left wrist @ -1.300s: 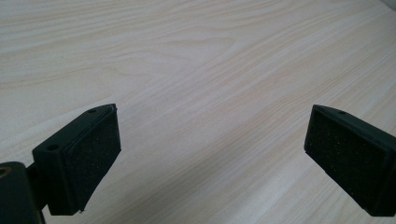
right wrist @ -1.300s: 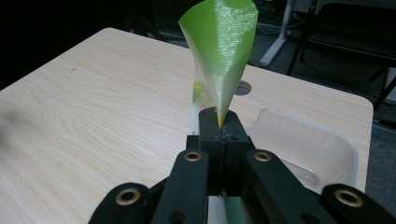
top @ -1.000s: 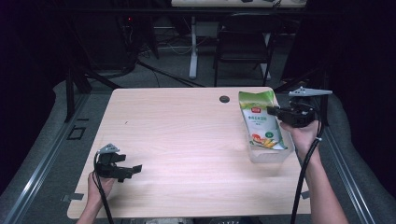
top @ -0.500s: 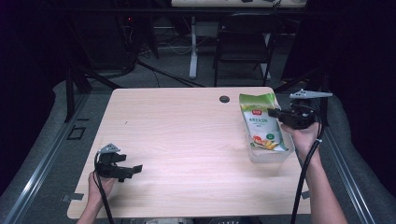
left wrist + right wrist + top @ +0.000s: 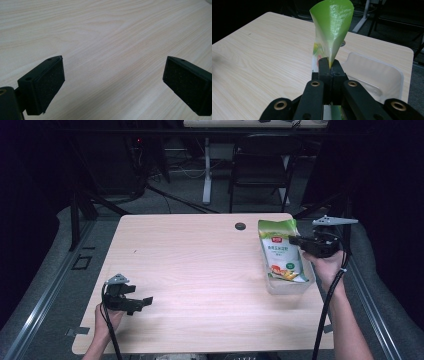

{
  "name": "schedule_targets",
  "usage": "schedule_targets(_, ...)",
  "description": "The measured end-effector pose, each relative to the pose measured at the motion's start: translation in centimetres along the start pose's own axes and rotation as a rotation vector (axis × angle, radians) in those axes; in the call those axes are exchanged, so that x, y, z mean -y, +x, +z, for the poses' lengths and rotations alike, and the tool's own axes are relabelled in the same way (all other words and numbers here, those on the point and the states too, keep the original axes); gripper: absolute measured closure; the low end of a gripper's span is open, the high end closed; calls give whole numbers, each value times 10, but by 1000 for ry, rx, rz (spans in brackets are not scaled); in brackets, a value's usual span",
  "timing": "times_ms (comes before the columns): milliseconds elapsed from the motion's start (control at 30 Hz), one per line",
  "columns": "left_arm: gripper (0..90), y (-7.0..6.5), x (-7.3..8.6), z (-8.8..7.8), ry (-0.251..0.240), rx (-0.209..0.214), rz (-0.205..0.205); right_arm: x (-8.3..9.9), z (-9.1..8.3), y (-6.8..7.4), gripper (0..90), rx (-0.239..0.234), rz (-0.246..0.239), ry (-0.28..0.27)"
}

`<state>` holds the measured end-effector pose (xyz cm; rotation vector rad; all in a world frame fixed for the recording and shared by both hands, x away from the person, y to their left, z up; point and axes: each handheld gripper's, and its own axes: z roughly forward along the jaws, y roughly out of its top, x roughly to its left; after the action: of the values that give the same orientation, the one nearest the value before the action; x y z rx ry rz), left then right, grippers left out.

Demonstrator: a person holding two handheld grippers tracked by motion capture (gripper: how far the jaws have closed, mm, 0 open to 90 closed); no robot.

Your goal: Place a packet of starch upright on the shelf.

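Pinching the green bag (image 5: 280,251) at the counter's (image 5: 200,270) right side, your right gripper (image 5: 295,240) holds it over a clear tray (image 5: 292,286); your left gripper (image 5: 145,300) rests spread wide near left.

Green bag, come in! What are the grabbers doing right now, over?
Right gripper shut on green bag, bag partly in clear tray. Left gripper open, holding nothing, low over table. Nothing in the way.
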<state>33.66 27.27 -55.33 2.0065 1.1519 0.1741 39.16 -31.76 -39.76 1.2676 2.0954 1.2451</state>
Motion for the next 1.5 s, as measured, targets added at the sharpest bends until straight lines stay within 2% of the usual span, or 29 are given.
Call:
schedule_targets(333, 37, 0, 0, 1, 3, 0, 2, 0, 1, -3, 900, -25, -51, -5)
schedule_targets(700, 37, 0, 0, 1, 2, 1, 3, 9, -4, -17, 900, -25, -25, -23)
schedule_targets(1033, 37, 0, 0, 1, 0, -1, 0, 10, -4, -18, 899, -21, -54, -26)
schedule_targets(1500, 38, 0, 0, 1, 1, -1, 0, 22, -13, -33, 893, -12, -44, -4)
